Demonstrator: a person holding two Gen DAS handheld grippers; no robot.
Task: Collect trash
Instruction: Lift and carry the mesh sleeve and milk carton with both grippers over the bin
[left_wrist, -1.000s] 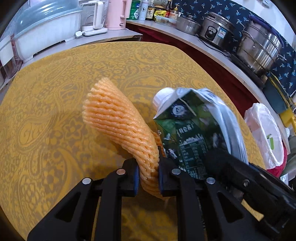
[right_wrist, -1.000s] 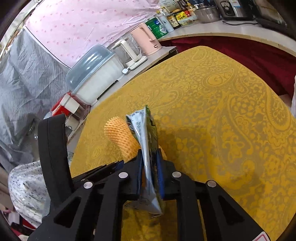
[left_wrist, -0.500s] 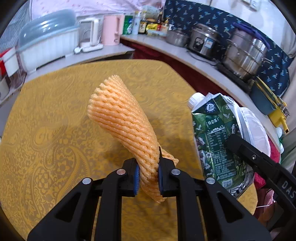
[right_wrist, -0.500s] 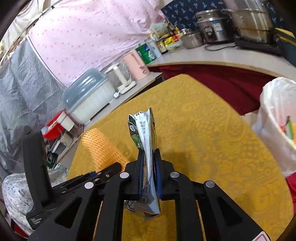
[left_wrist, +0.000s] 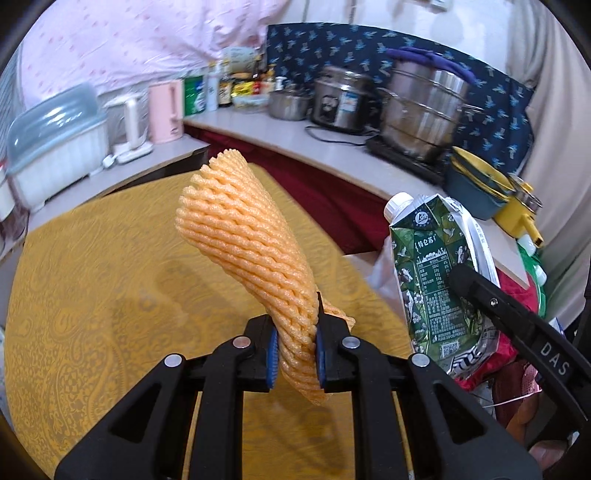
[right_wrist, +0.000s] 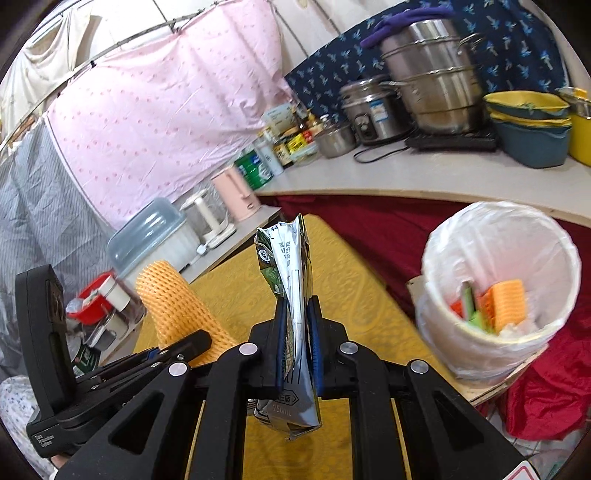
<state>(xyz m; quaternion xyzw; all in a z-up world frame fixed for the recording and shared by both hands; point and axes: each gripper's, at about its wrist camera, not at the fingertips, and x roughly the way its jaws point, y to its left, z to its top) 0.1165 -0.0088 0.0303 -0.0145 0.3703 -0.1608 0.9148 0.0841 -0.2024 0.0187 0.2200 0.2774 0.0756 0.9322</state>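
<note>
My left gripper (left_wrist: 295, 350) is shut on an orange foam fruit net (left_wrist: 251, 243) that sticks up above the yellow patterned table (left_wrist: 92, 295). My right gripper (right_wrist: 298, 343) is shut on a flattened green milk carton (right_wrist: 291, 280), held upright. The carton (left_wrist: 432, 280) and the right gripper's finger also show at the right of the left wrist view. The foam net (right_wrist: 173, 302) and the left gripper appear at the lower left of the right wrist view. A white-lined trash bin (right_wrist: 495, 291) with orange and green scraps stands right of the table, beyond the carton.
A kitchen counter (left_wrist: 332, 151) curves behind the table with steel pots (left_wrist: 424, 107), a rice cooker (left_wrist: 343, 99), a pink kettle (left_wrist: 166, 110) and bottles. A covered dish rack (left_wrist: 51, 140) stands at the left. Red cloth (right_wrist: 546, 387) lies beside the bin.
Both grippers have risen from the table with their loads and swung toward the right; the trash bin has come into the right wrist view, and the carton has moved away from the net.
</note>
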